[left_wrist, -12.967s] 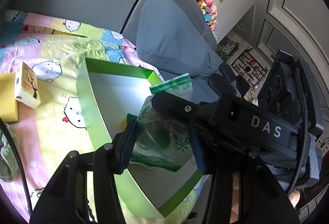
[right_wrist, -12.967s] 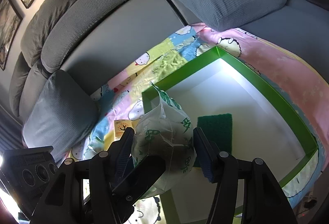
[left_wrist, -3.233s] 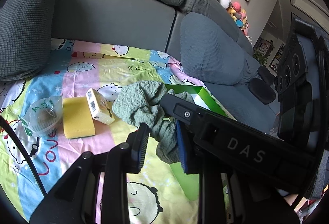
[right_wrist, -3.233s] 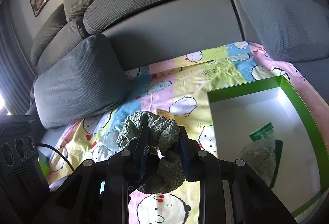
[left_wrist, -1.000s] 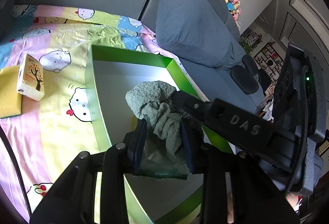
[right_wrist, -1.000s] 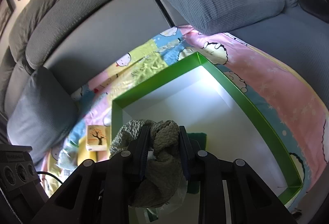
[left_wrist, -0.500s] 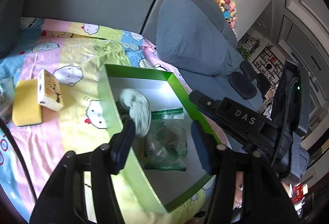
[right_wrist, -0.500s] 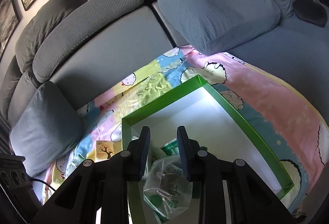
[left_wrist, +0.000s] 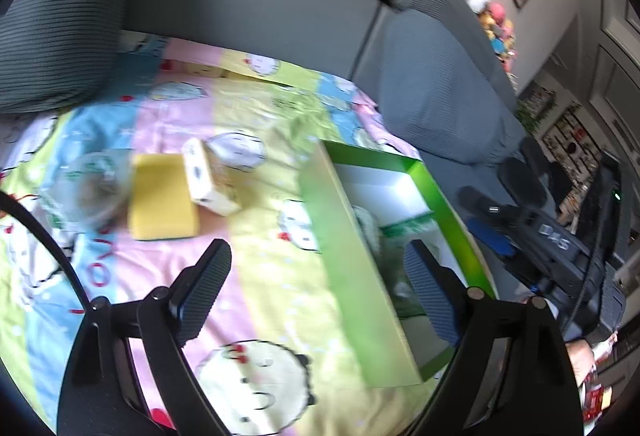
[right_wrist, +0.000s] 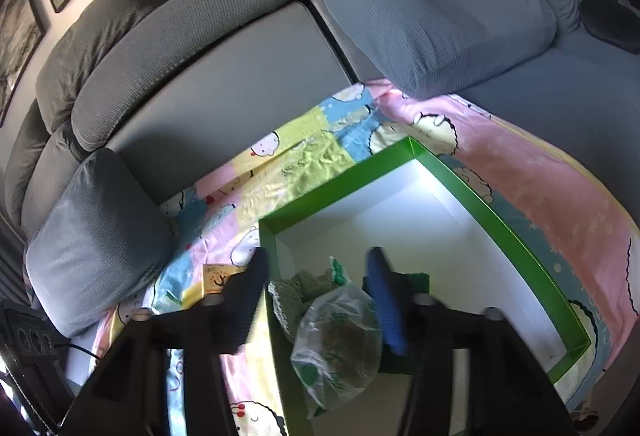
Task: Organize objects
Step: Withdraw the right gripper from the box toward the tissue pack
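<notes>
Both my grippers are empty. My left gripper [left_wrist: 316, 288] has just spread its fingers wide, with nothing between them, and my right gripper [right_wrist: 316, 300] has just parted its fingers too, hanging above the green box [right_wrist: 500, 220].

The knitted cloth [right_wrist: 300, 290] and one clear bag [right_wrist: 340, 340] lie inside the box at its six o'clock end, touching, with one dark green pad [right_wrist: 416, 282] just beside them.

Left out on the blanket [left_wrist: 256, 276], at about ten o'clock from my left gripper, I count three things: one yellow sponge [left_wrist: 162, 202], one small carton [left_wrist: 206, 178] touching it, and one more clear bag [left_wrist: 90, 192]. I judge the carton the next pick; I should straddle its narrow sides squarely before closing.
</notes>
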The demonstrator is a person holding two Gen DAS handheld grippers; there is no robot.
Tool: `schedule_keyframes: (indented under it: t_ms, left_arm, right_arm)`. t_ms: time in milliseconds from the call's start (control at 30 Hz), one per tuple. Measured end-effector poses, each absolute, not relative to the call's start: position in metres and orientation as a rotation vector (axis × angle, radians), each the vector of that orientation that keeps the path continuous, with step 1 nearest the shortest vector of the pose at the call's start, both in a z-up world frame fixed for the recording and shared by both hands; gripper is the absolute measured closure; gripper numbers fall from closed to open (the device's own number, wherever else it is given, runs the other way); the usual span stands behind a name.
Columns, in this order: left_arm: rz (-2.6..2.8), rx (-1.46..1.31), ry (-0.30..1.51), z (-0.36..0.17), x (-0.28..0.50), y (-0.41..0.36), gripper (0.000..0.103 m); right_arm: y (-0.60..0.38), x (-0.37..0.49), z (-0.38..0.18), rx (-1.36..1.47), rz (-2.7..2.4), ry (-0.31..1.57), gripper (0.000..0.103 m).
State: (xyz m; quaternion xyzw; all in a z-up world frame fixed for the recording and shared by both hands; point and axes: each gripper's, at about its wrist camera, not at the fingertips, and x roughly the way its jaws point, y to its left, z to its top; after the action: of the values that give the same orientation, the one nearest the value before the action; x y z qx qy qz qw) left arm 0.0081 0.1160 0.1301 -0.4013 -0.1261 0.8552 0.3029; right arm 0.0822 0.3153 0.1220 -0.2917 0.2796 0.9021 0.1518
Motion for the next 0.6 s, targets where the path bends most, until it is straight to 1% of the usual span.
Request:
schedule_keyframes:
  t_ms: [33,100,167,200,367,500,600]
  left_arm:
    - [2.285,-1.067,-0.34,0.13,0.006,0.109,0.015]
    - [2.327,-1.077,-0.354,0.128,0.003,0.094,0.011]
    - [2.379,-1.092,-0.377,0.123,-0.002,0.077,0.006]
    - [2.407,-1.107,-0.385,0.12,-0.003,0.068,0.006]
    - [2.523,-1.172,-0.398,0.11,-0.011,0.028,0.006]
    - [2.564,-1.181,-0.509,0.104,-0.014,-0.005,0.006]
    - [2.591,-1.188,-0.551,0.101,-0.015,-0.023,0.006]
  right_arm:
    - [0.314,0.083,0.123,-0.825,2.597,0.795,0.024]
    - [0.31,0.083,0.126,-0.805,2.61,0.785,0.019]
    - [0.306,0.081,0.127,-0.813,2.618,0.782,0.019]
    - [0.304,0.079,0.128,-0.826,2.618,0.781,0.018]
    - [0.292,0.071,0.127,-0.868,2.647,0.778,0.017]
    - [0.285,0.068,0.127,-0.885,2.653,0.778,0.017]
    - [0.281,0.065,0.125,-0.91,2.651,0.777,0.017]
